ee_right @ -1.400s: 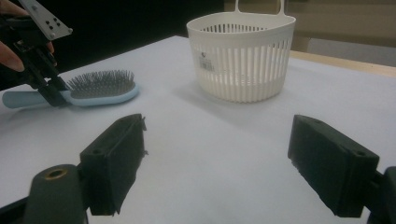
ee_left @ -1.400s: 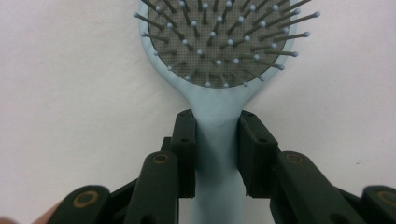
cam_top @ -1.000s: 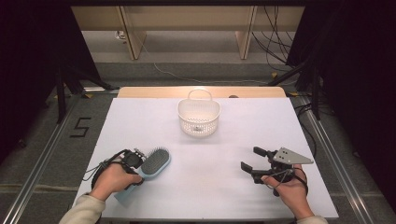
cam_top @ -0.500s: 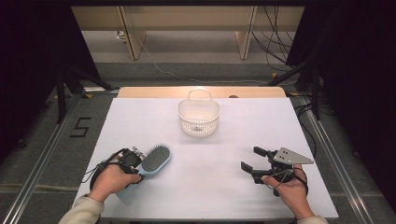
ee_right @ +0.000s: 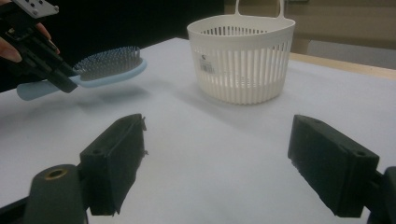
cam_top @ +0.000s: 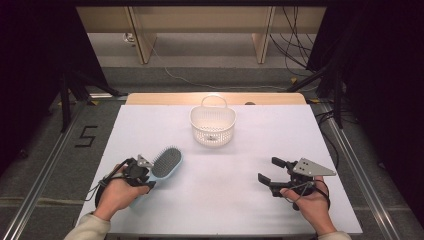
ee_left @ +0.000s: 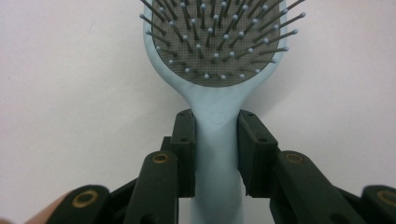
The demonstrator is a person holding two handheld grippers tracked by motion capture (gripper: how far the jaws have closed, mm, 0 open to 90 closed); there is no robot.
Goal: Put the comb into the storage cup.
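Black jaws of the left gripper [ee_left: 215,154] clamp the pale blue hairbrush [ee_left: 217,70] by its handle, bristles up, lifted off the white table [cam_top: 225,200]; the right gripper [cam_top: 272,172] gapes wide, empty, with the white basket [cam_top: 212,125] beyond

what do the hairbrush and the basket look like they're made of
Hairbrush: pale blue, smooth, faintly glossy moulded body, likely plastic; a grey woven-looking pad holds thin dark pins with pale ball tips, metal or plastic, hard to tell. Basket: off-white, matt, with moulded slots and a loop handle, most likely plastic; a small label is stuck on its wall.
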